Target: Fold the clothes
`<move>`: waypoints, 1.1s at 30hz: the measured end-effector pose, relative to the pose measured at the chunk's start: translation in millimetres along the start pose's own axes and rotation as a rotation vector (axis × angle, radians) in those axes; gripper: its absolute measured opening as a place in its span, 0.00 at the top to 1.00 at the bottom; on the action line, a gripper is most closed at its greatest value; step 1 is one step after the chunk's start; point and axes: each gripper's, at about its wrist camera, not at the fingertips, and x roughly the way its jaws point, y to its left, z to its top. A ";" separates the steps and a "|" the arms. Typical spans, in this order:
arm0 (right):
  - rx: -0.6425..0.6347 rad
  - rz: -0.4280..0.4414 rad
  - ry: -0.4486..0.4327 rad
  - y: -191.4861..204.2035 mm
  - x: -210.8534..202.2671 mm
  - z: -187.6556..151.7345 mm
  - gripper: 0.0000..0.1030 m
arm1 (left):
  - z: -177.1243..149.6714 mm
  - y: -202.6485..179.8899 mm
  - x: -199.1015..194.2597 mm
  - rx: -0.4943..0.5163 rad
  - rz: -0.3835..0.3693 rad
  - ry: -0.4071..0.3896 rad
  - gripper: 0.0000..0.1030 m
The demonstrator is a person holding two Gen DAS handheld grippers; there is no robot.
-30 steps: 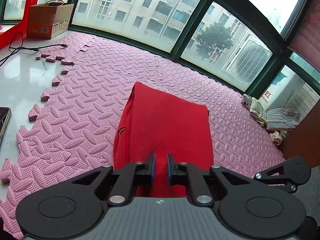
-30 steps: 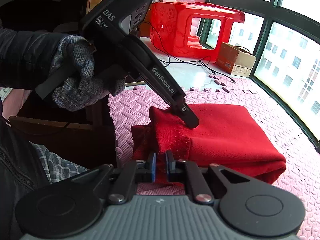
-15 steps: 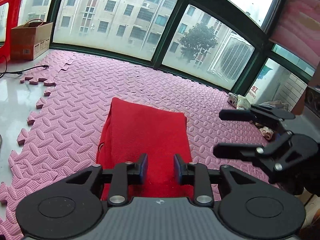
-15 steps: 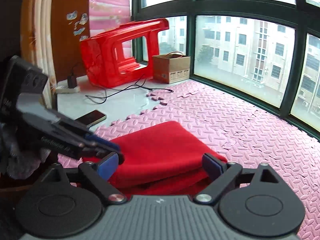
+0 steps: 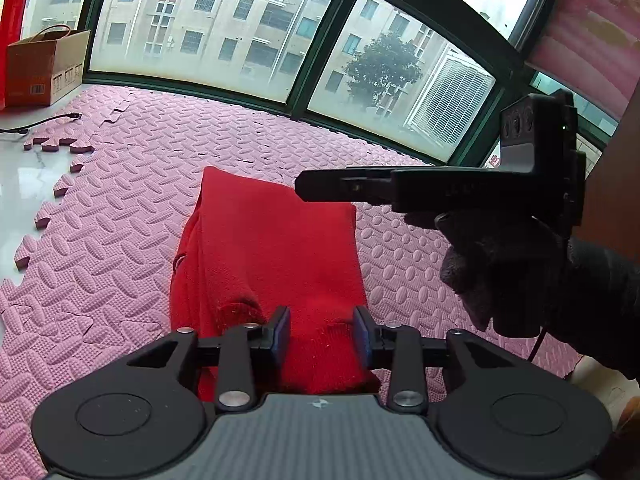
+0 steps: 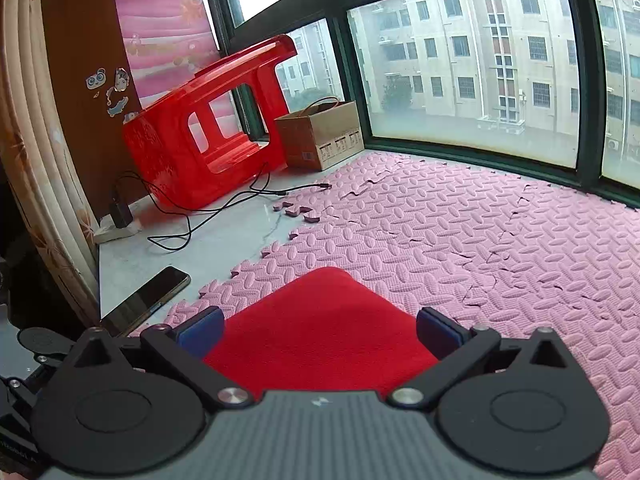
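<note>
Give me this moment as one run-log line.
left claw: just opening, garment between, unpinched | right claw: just opened wide, empty | red garment: folded on pink mat

Left wrist view: mounted just behind the left gripper (image 5: 322,334), angled down and forward along its fingers. Low and close over the red folded garment (image 5: 268,264), which runs up the frame centre. Faces the window wall (image 5: 280,40) across the upper frame. Right gripper (image 5: 344,186) and its gloved hand (image 5: 500,268) enter from the right edge, pointing left.

Right wrist view: behind the right gripper (image 6: 318,330), tilted down likewise, close above the garment (image 6: 320,320) at lower centre. Faces the corner at upper left, with red plastic stool (image 6: 200,140) and cardboard box (image 6: 320,136).

Shared: garment, pink foam mat (image 5: 120,208) (image 6: 480,240), window wall (image 6: 480,72), box (image 5: 44,68) at far left.
</note>
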 end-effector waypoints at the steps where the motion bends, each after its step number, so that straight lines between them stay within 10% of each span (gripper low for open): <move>1: 0.013 -0.004 0.009 -2.2 3.7 -1.8 0.00 | -0.3 1.0 -0.1 -0.003 -0.001 0.000 0.63; 12: 0.051 -0.007 0.034 -14.5 24.4 -29.3 0.00 | -3.4 9.5 -0.1 -0.057 -0.032 -0.005 0.57; 33: -0.084 -0.164 0.248 -3.2 111.6 32.4 0.00 | -6.4 22.5 -11.2 -0.139 -0.049 -0.022 0.55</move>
